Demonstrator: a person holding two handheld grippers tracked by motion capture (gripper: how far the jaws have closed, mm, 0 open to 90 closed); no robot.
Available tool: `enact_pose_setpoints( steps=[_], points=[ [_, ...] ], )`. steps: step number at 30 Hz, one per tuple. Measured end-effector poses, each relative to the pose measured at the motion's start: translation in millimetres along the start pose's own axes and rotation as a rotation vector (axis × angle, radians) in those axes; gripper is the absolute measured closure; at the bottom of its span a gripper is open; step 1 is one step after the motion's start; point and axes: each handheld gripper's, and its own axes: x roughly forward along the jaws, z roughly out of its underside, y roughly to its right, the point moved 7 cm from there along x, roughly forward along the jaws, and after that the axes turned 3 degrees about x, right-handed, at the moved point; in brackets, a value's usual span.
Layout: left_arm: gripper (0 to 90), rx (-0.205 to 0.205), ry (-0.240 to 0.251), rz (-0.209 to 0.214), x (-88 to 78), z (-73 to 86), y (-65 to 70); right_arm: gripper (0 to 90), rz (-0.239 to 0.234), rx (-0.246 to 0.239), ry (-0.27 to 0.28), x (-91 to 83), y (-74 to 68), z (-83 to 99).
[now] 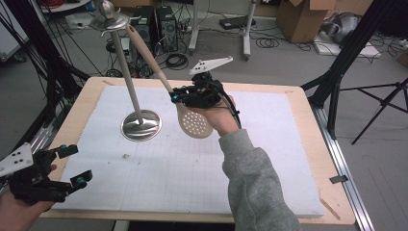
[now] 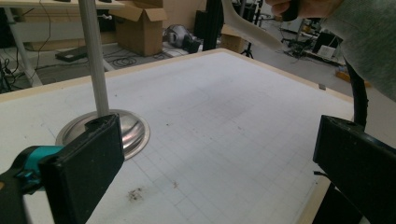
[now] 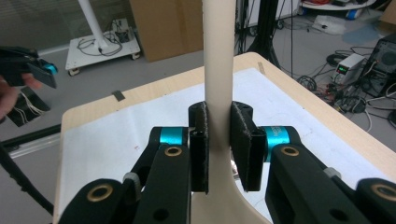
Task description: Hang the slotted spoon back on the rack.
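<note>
Cream skimmer (image 1: 195,122) sits clamped by its handle in your right gripper (image 1: 179,97), above the mat (image 1: 269,159), head down, handle tip leaning to the stand (image 1: 139,122) top | your left gripper (image 1: 72,166) waits near the mat's corner, jaws apart, nothing between them

Beige slotted spoon (image 1: 194,122), tilted, midair

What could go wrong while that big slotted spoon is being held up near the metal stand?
The right gripper clamps only the narrow handle of the slotted spoon, so the spoon could swivel or slip between the pads. The handle's far end sits close to the top of the metal stand; a nudge might tip that tall, thin stand. The left gripper hangs open, off to the side, too far to steady it.
</note>
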Motion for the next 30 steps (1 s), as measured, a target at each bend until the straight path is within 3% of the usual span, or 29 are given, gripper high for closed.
enact_pose_setpoints(
  steps=[30],
  points=[
    [2.4, -0.003, -0.004, -0.006, -5.1, 2.8, 0.8, 78.0, 0.017, 0.000, 0.011, 46.4, -1.2, 4.3]
  ],
)
